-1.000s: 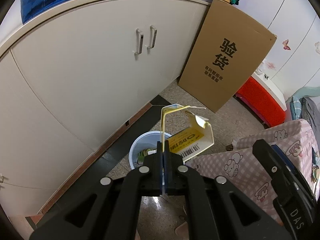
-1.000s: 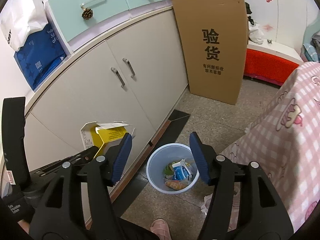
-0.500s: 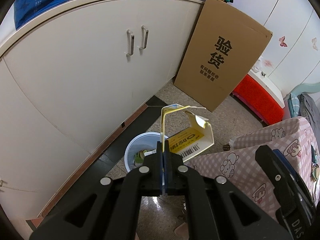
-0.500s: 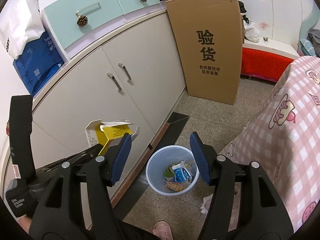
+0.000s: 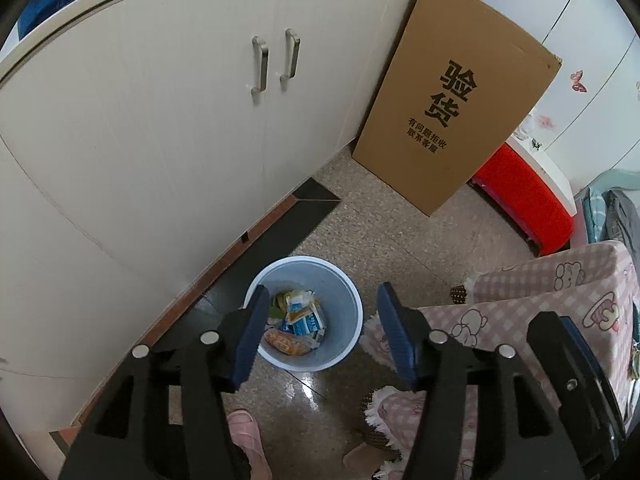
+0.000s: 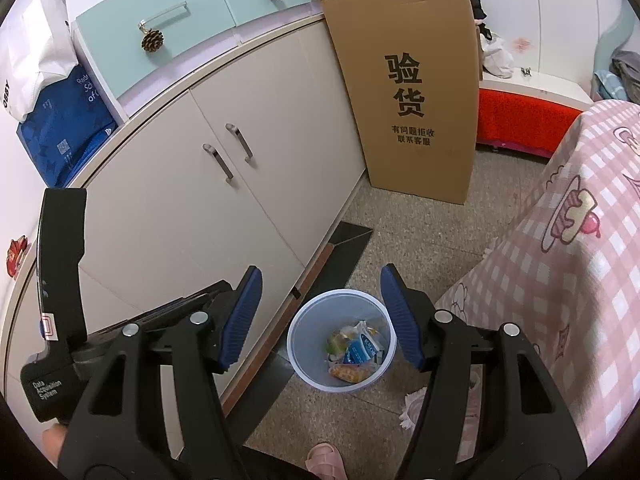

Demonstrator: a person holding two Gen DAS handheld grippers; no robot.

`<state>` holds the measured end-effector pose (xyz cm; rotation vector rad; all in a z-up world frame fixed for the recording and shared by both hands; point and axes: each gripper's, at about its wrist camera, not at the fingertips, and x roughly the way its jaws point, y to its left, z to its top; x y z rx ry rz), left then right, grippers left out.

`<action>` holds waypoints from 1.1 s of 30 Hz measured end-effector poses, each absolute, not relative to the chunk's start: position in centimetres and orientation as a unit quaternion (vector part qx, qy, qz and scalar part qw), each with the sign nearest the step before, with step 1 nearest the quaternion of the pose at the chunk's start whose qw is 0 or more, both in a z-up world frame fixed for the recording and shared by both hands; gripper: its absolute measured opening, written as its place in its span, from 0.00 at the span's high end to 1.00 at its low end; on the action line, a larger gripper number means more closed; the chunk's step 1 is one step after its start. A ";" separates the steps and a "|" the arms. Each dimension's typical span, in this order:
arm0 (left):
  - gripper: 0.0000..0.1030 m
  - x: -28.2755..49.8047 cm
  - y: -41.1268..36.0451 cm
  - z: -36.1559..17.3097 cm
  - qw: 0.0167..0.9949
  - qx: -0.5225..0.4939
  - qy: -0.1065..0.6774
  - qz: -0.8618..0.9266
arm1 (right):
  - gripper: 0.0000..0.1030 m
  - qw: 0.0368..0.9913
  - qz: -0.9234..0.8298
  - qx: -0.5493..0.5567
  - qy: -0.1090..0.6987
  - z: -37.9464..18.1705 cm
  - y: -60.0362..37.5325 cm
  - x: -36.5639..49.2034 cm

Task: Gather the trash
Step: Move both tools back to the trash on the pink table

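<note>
Left gripper hangs above the bin, pointing steeply down. Its jaws have just been opening and now stand wide apart with nothing between them; the bin's mouth shows through the gap.

Right gripper also hangs over the bin, jaws wide, nothing held. Blue pads clear of everything.

Bin: pale blue, round, upright on the floor, just beside the base of the cabinet. Inside it: a blue-and-white wrapper, an orange packet below that, yellow-green scraps towards the cabinet side. The right view shows the same trash lying on the bin's bottom. Whether the yellow carton is among it I cannot tell.

Beyond the bin, a cardboard sheet with black print leans on the cabinet's end. A red bench sits past the cardboard. A pink checked cloth hangs close beside the bin, away from the cabinet. A pink slipper shows on the floor on the bin's near side.
</note>
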<state>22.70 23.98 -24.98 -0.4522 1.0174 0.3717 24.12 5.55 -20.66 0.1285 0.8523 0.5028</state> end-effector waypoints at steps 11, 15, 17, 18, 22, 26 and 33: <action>0.44 20.2 22.5 -21.1 0.849 -0.213 0.454 0.164 | 0.37 0.891 0.238 0.070 0.379 -17.2 3.3 21.6; 0.43 19.0 21.0 -19.2 0.859 -0.210 0.441 0.152 | 0.37 0.898 0.233 0.079 0.364 -15.6 1.5 20.2; 0.43 18.4 20.2 -18.2 0.864 -0.207 0.434 0.145 | 0.36 0.902 0.229 0.088 0.357 -14.8 0.2 19.5; 0.43 18.2 19.8 -17.8 0.867 -0.205 0.432 0.142 | 0.36 0.903 0.225 0.094 0.354 -14.6 -0.5 19.2; 0.42 17.3 17.5 -16.1 0.877 -0.197 0.422 0.123 | 0.35 0.910 0.205 0.120 0.341 -13.4 -4.2 17.9; 0.42 17.0 14.3 -14.9 0.885 -0.185 0.417 0.095 | 0.35 0.918 0.175 0.140 0.326 -12.6 -8.5 16.6; 0.41 17.4 7.5 -13.6 0.895 -0.145 0.419 0.045 | 0.34 0.927 0.111 0.173 0.313 -12.5 -15.9 15.5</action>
